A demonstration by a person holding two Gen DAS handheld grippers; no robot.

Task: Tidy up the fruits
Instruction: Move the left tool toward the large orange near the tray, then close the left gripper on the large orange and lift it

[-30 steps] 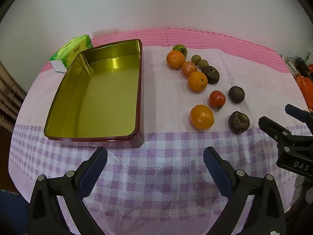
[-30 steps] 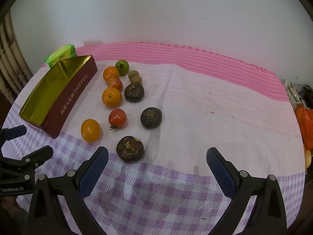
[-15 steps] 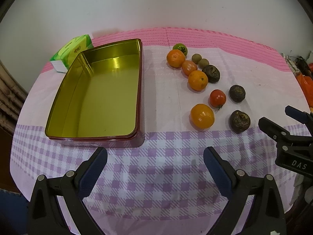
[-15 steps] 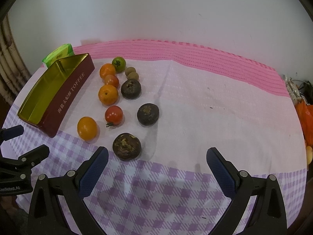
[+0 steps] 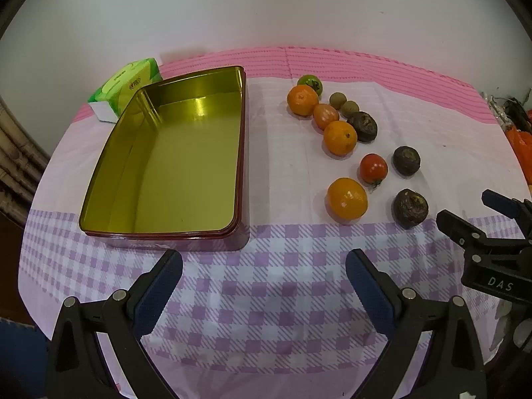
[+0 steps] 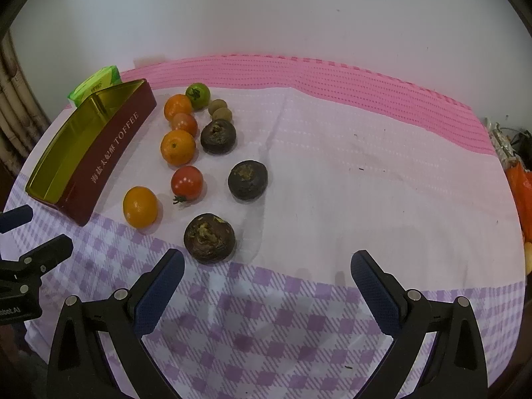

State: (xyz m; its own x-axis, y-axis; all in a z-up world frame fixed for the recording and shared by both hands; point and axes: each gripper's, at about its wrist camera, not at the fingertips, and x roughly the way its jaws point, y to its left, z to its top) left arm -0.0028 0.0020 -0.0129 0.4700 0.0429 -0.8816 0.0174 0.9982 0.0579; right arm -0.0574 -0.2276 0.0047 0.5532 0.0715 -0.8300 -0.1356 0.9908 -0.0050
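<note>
Both tongs hang spread wide with nothing between their blue pads: the left tongs point(image 5: 264, 286) hover over the checked cloth just in front of the tin point(image 5: 241, 153), the right tongs point(image 6: 267, 286) over the cloth near the closest dark fruit point(image 6: 209, 237). That dark fruit lies just beyond the right tongs' left pad, apart from it.

Further out on the worktop point(image 6: 365, 173), the fruits lie loose in a rough double row beside the tin, none yet inside it. Next come the near orange point(image 6: 140, 206), a red tomato point(image 6: 187, 183) and a second dark fruit point(image 6: 247, 179); beyond them a middle orange point(image 6: 178, 146), a third dark fruit point(image 6: 218, 136), a smaller reddish fruit point(image 6: 185, 123), a far orange point(image 6: 178, 106), two small brown fruits point(image 6: 220, 109) and a green fruit point(image 6: 197, 95). A green packet point(image 5: 128, 88) sits behind the tin.

Everything looks light and round, so likely to roll. The oranges probably take a firm pinch across the widest part. The tomato seems smooth and soft-skinned; a gentle squeeze across its middle would suit it. The dark fruits appear rough and perhaps softened, so they should grip easily but may bruise.
</note>
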